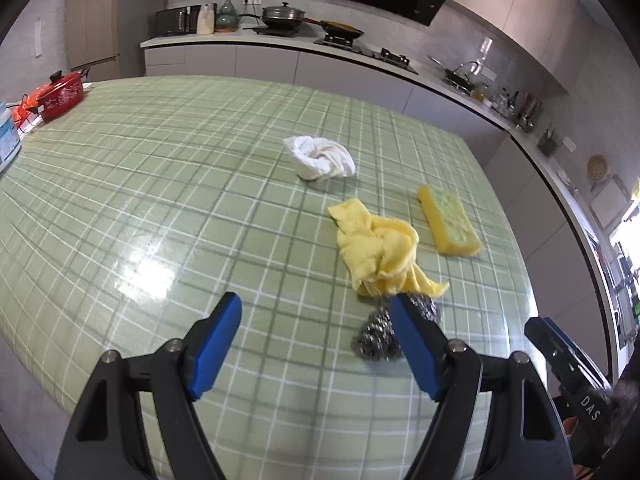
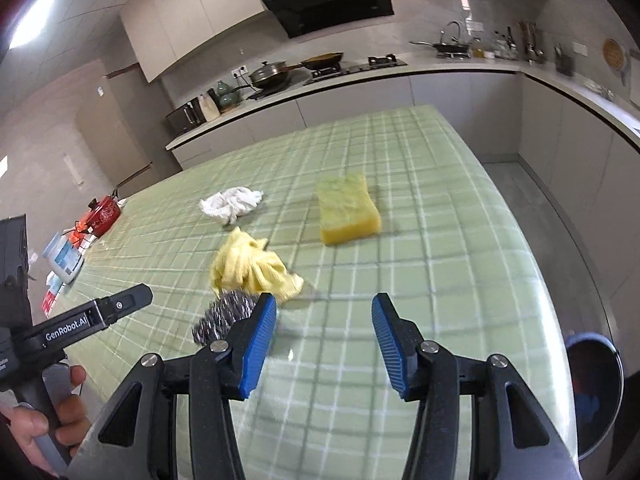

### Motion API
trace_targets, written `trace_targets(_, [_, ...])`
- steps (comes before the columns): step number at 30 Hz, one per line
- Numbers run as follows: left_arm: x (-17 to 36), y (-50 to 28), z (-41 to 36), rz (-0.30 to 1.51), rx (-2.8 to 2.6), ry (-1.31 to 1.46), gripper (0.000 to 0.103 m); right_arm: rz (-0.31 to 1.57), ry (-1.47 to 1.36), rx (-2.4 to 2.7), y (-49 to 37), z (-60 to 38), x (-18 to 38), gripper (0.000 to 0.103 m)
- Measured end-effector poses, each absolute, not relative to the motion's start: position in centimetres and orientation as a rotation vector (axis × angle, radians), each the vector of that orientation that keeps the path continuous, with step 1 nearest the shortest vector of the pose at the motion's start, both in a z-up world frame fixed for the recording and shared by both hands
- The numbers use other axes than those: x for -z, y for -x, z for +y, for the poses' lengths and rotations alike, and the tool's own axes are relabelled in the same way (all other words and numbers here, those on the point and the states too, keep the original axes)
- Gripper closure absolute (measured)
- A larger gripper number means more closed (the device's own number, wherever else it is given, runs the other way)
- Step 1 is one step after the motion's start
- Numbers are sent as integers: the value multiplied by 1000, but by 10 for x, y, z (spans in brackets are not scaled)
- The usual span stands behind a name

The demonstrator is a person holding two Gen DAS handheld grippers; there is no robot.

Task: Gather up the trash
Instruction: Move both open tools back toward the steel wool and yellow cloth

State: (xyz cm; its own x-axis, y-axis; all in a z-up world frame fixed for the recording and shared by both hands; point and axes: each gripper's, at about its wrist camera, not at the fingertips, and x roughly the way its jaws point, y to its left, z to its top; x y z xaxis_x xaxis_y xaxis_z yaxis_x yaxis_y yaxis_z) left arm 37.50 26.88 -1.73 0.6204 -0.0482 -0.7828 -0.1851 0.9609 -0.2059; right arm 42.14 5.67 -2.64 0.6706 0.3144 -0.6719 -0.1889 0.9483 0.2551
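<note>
On the green checked table point(image 1: 160, 184) lie a crumpled white cloth point(image 1: 320, 158) point(image 2: 231, 203), a crumpled yellow cloth point(image 1: 380, 252) point(image 2: 254, 268), a yellow sponge point(image 1: 450, 222) point(image 2: 348, 210) and a steel wool scourer point(image 1: 378, 334) point(image 2: 224, 316). My left gripper point(image 1: 316, 308) hovers open above the table's near part, its right finger in front of the scourer, nothing between the pads. My right gripper point(image 2: 324, 312) is open too, over bare tablecloth to the right of the scourer and yellow cloth. A hand point(image 2: 60, 420) holds the left gripper's handle.
A red pot point(image 1: 60, 96) point(image 2: 104, 210) and a blue-labelled container point(image 2: 64, 258) stand at the table's left edge. A dark round bin point(image 2: 592, 392) sits below the table's right edge. Behind the table runs the kitchen counter point(image 1: 280, 42) with pans and a hob.
</note>
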Motion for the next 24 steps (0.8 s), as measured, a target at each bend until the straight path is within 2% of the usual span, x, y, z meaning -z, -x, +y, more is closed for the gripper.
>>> trace_targets(14, [9,-410,261,907,-91,232,25,796,-214,-301,-460,46,29,50])
trace_targets(24, [9,-431,285,916,-21,218,25,793,-216,-239,-470,69,26,50])
